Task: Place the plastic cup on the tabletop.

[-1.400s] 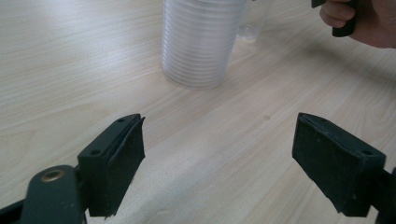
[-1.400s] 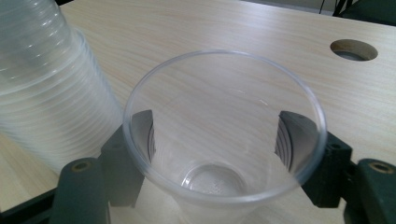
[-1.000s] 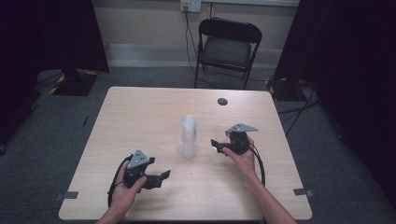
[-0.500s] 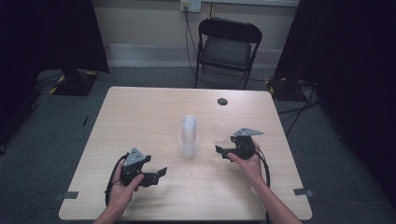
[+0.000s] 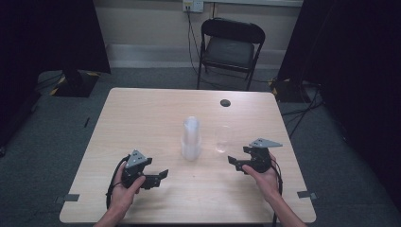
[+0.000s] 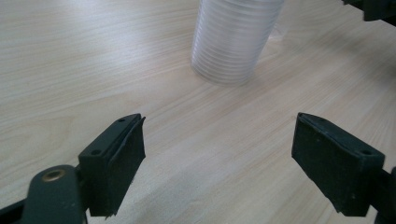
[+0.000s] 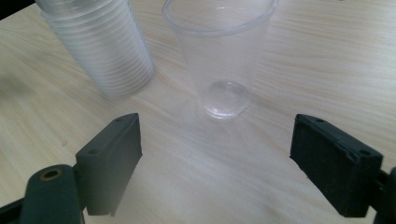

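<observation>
A stack of clear plastic cups (image 5: 191, 138) stands upside down at the middle of the table (image 5: 142, 113). Just to its right stands a single clear cup (image 5: 221, 138), upright and empty. My right gripper (image 5: 234, 164) is a short way to the near right of that cup. Its jaws are open and have just been closing a little, with nothing between them. Ahead of the right gripper (image 7: 217, 158) are the single cup (image 7: 222, 51) and the stack (image 7: 100, 46). My left gripper (image 5: 163, 176) rests open near the front left, pointing at the stack (image 6: 236, 39).
A small dark round spot (image 5: 225, 102) lies near the table's far edge. A black folding chair (image 5: 230, 47) stands behind the table. Bare wood stretches across the far and left parts of the tabletop.
My right gripper has drawn back toward the near right, away from the single cup, which stays standing. The left gripper has hardly moved.
</observation>
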`<move>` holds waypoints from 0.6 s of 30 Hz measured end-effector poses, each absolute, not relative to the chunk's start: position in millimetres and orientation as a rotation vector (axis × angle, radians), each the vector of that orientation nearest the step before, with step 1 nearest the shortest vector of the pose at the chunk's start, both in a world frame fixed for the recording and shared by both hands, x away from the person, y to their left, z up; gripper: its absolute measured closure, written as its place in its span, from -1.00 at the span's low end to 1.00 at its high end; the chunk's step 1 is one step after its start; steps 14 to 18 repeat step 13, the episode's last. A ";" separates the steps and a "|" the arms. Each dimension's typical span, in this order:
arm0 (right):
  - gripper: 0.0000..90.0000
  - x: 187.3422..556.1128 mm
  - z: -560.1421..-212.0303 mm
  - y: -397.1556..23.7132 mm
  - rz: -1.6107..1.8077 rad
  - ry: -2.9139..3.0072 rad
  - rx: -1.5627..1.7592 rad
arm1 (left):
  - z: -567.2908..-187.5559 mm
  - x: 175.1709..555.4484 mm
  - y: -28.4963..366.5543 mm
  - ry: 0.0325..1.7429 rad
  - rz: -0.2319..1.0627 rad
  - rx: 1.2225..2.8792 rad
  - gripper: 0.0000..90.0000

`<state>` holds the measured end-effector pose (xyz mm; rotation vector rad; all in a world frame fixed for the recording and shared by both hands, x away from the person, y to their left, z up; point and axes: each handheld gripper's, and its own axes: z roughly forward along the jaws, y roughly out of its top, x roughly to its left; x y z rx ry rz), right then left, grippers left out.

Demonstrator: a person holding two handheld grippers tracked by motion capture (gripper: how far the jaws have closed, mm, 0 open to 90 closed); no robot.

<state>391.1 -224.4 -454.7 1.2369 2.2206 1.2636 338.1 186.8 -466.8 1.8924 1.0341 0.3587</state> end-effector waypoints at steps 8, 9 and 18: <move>-0.63 362.0 -453.8 -248.3 1.262 2.172 1.292 | -468.3 337.1 189.7 1.046 0.362 1.896 -0.62; -0.63 360.0 -455.3 -250.4 1.259 2.164 1.300 | -468.3 337.1 189.6 1.047 0.363 1.898 -0.62; -0.63 353.6 -463.4 -258.3 1.233 2.147 1.336 | -469.0 336.8 187.9 1.040 0.363 1.906 -0.61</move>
